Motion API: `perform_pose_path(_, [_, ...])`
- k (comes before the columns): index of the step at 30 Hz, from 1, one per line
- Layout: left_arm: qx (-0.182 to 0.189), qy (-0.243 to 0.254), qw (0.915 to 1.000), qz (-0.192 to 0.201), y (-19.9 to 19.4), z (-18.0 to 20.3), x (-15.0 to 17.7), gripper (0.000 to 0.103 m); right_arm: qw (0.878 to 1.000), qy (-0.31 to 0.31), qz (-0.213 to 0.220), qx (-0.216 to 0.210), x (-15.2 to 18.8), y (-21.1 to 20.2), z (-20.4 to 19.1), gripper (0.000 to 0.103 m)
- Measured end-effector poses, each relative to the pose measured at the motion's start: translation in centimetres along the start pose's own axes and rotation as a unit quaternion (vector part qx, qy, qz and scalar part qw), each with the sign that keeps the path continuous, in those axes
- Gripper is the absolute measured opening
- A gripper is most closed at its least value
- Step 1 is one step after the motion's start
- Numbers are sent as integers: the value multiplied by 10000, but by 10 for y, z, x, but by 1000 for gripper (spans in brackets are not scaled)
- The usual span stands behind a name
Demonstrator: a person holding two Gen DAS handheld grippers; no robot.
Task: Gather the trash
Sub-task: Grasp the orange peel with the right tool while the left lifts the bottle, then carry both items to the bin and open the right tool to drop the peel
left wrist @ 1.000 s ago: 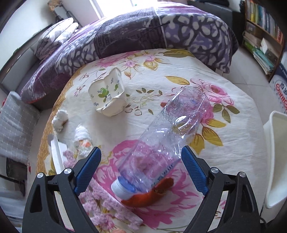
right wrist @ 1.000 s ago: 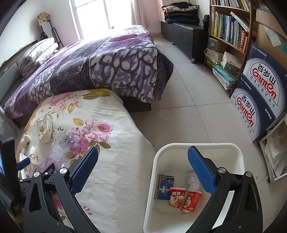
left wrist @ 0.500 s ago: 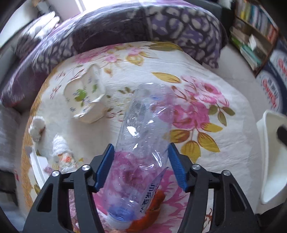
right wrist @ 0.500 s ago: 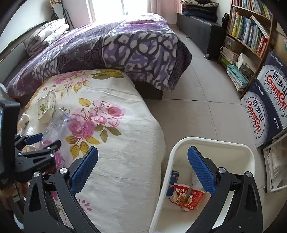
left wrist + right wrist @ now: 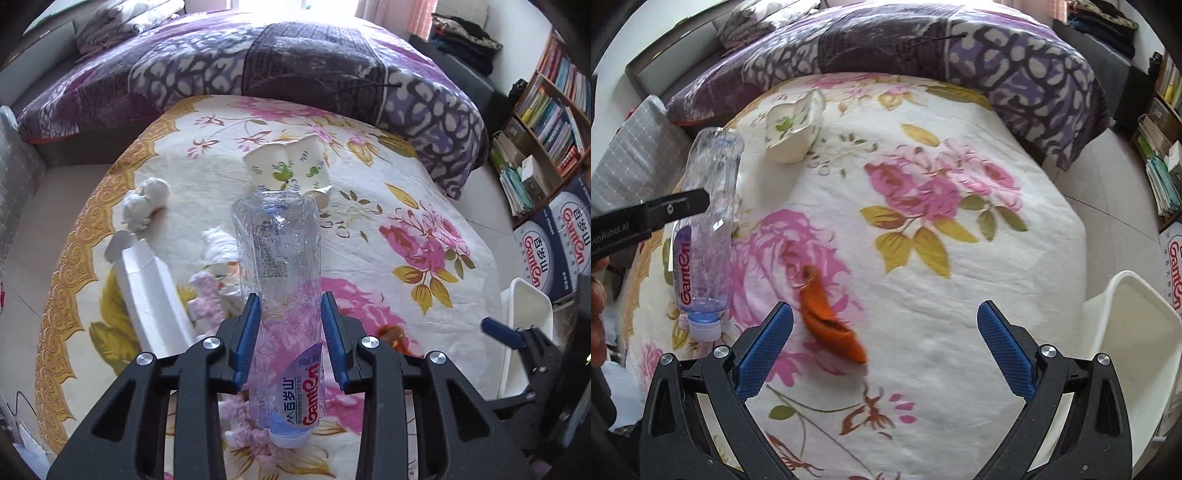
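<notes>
Left tongs [image 5: 289, 334] just closed on the plastic bottle [image 5: 280, 295], lifted cap-down off the bed [image 5: 960, 295], probably headed for the bin [image 5: 1137, 332]. Right tongs [image 5: 884, 354] gape empty above the orange scrap [image 5: 827, 317], likely next.

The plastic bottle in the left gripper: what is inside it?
The plastic bottle, gripped in the left gripper, looks empty: only droplets cling inside its clear wall, and the flowered bedspread shows through. The purple label hides the part near the cap.
</notes>
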State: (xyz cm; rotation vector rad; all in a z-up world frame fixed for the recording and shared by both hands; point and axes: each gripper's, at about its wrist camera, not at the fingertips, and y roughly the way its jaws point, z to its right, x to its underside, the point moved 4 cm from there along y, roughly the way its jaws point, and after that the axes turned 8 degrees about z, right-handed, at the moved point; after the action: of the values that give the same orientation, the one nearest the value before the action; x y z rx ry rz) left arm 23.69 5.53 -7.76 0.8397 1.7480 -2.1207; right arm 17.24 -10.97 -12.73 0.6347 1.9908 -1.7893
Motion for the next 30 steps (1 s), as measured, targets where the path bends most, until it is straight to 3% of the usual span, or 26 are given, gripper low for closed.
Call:
perform_pose_path(4, [-11,-152,9998,146,-15,-18,-1,34,9976,-667,-105,134,6,12,-34,96])
perform_pose_path(8, [-33,-223,9994,246,-26,-30,0,34,9965,-793,-188,197,11,24,-44,94])
perform_pose_path(9, [-24,-252,9993,257,-28,-32,0,34,9963,-799,-225,222,12,28,-44,90])
perform_pose_path(12, [-91,-270,9991,301,-32,-38,2,34,9968,-708,-276,254,13,35,-44,64])
perform_pose_path(13, [-95,-294,9990,316,-33,-39,3,34,9974,-660,-157,254,10,33,-43,41])
perform_pose_path(14, [-101,-310,9989,330,-34,-41,2,34,9977,-622,-139,225,8,33,-43,32])
perform_pose_path(15, [-107,-330,9988,350,-35,-42,2,34,9982,-556,-122,180,6,32,-42,29])
perform_pose_path(22, [-189,-505,9964,659,-48,-44,-6,34,9982,143,568,-131,-21,-2,-32,27])
perform_pose_path(30, [-366,-661,9895,1230,-74,-33,-16,34,9884,368,1458,-235,-49,-53,-20,27])
